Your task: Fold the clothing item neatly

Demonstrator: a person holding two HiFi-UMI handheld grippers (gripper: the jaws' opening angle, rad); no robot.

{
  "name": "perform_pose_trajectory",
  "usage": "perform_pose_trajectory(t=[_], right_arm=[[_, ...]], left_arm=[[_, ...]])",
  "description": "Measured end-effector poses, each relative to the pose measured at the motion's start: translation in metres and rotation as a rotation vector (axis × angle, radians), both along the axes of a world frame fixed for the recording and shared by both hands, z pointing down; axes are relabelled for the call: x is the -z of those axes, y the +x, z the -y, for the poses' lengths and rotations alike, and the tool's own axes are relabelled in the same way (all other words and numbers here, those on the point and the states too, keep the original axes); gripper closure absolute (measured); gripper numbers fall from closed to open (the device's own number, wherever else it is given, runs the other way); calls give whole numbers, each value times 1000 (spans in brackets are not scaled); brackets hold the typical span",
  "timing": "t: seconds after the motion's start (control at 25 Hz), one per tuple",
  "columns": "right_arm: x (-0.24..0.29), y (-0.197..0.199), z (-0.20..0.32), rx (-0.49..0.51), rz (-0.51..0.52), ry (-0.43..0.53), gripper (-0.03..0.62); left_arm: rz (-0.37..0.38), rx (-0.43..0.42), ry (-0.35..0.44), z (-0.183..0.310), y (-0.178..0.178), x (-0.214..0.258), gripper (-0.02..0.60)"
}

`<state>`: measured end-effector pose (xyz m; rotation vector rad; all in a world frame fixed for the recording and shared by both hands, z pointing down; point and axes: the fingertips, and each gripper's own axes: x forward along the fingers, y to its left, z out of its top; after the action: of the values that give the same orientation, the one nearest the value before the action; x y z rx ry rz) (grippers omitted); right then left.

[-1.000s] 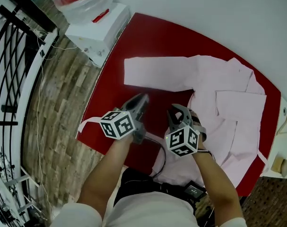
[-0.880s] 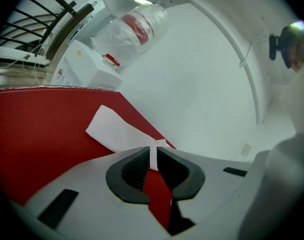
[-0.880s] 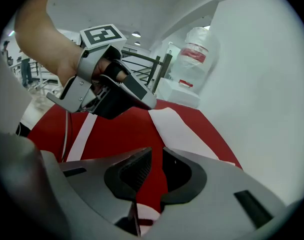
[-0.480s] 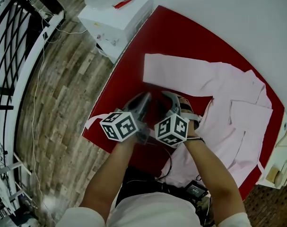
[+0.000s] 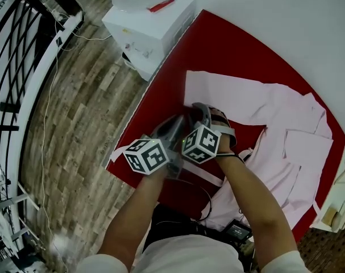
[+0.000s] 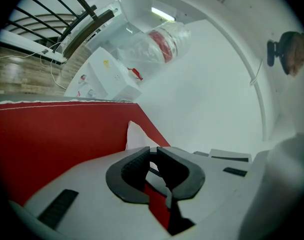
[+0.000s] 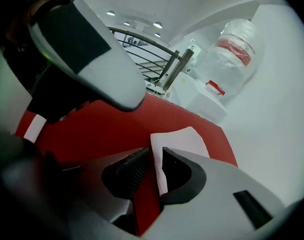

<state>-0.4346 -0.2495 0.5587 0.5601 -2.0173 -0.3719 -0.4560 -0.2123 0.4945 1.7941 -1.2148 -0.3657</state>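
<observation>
A pale pink shirt (image 5: 286,147) lies spread on the red table (image 5: 229,44), one sleeve (image 5: 223,92) stretched out to the left. My right gripper (image 5: 196,108) hovers at the cuff end of that sleeve. In the right gripper view its jaws (image 7: 156,156) have just been opening; the cuff's edge (image 7: 179,136) shows in the gap, and the pads do not press on it. Just left of it, over bare red table, my left gripper (image 5: 181,119) is shut with nothing in it (image 6: 153,154). The cuff's corner (image 6: 136,139) lies ahead of it.
A white water dispenser (image 5: 152,24) with a bottle stands off the table's far left corner. Wooden floor (image 5: 75,107) and a black railing (image 5: 13,67) lie to the left. A white strip (image 5: 116,152) hangs over the table's near edge. A shelf (image 5: 337,203) stands at the right.
Both grippers have moved up and left towards the sleeve's cuff; the right one has left the shirt's body. Its jaws stand wider apart than before.
</observation>
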Motion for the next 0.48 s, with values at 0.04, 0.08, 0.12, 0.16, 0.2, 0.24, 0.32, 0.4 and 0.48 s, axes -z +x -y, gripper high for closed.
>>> perform_pose_trajectory(t=[0.04,0.08,0.12,0.16,0.2,0.24,0.32,0.4,0.48], right_arm=[[-2,-1,4,-9,-2,-6,511],[-3,-1,7,-21,0,-21,514],[-5,-1,9,-32,2,-41,526],[-5,0,11,-40,5,-59,549],[-3,1,13,-46,14,-69,560],[0,2,14,-55,31,-72,566],[12,6,16,-84,92,-75,572],[24,13,17,-117,157,-83,572],[36,20,17,-131,198,-82,572]], left_arm=[[-1,-5,2,2,0,0,560],[-3,-11,3,3,0,0,560],[-4,-19,3,5,0,-1,560],[-7,-27,2,7,0,-2,560],[-12,-35,-1,9,0,-3,558],[-18,-41,-6,11,-1,-4,558],[-37,-54,-20,16,-3,-6,557],[-67,-70,-34,24,-2,-7,545],[-117,-84,-40,32,2,-6,531]])
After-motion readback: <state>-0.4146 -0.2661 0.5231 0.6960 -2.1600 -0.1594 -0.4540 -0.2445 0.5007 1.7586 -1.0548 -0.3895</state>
